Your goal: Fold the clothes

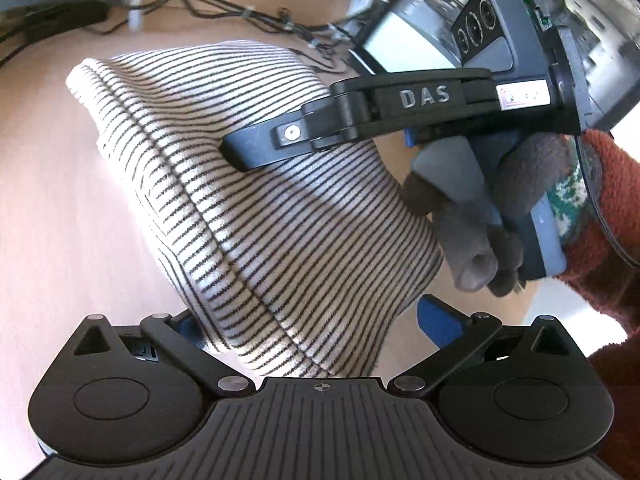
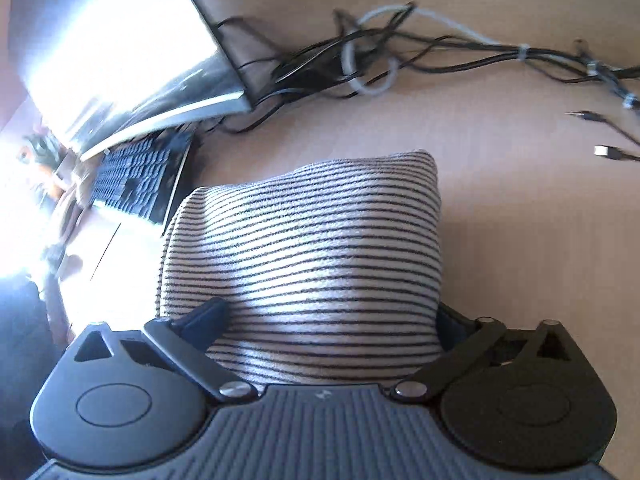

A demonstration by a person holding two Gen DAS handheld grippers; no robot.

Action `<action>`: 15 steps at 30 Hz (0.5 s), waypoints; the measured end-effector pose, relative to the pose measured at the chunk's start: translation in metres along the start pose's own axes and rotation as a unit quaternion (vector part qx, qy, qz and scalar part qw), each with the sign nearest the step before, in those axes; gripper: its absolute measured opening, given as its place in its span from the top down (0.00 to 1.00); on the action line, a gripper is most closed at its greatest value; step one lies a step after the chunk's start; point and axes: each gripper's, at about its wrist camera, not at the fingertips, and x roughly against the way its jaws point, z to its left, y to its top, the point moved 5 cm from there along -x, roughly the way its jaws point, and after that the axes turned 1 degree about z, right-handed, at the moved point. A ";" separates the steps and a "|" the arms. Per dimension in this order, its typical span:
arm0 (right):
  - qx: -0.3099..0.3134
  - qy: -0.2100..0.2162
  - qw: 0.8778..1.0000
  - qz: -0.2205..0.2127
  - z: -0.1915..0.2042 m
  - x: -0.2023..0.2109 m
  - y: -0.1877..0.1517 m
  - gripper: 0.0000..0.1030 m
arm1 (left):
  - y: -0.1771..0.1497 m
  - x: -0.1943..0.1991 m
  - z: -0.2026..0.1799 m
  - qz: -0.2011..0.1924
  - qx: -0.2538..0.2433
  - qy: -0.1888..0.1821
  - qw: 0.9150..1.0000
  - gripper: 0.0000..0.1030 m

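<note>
A white garment with thin black stripes (image 1: 256, 208) lies folded into a thick bundle on the wooden table; it also fills the middle of the right wrist view (image 2: 312, 248). My left gripper (image 1: 308, 320) is open, its blue-padded fingers (image 1: 436, 316) standing either side of the bundle's near end. My right gripper (image 2: 328, 320) is open too, its fingers (image 2: 204, 318) spread around the bundle's near edge. In the left wrist view the right gripper's black finger (image 1: 260, 146) rests on top of the bundle, held by a gloved hand (image 1: 492, 240).
A tangle of black and grey cables (image 2: 400, 52) lies on the table behind the garment. A monitor (image 2: 120, 52) and a dark keyboard (image 2: 136, 180) stand at the left in the right wrist view. Loose plugs (image 2: 604, 152) lie at the right.
</note>
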 end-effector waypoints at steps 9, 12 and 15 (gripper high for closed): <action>-0.029 0.058 0.998 0.006 -0.001 -0.010 0.001 0.00 | -0.007 0.004 -0.008 -0.035 0.036 0.072 0.996 0.00; -0.045 0.075 0.996 -0.002 -0.004 -0.007 -0.003 0.00 | -0.006 0.007 -0.007 -0.029 0.038 0.085 0.995 0.00; -0.076 0.059 0.995 -0.017 -0.008 0.004 -0.010 0.00 | -0.004 0.017 -0.004 -0.025 0.037 0.089 0.995 0.00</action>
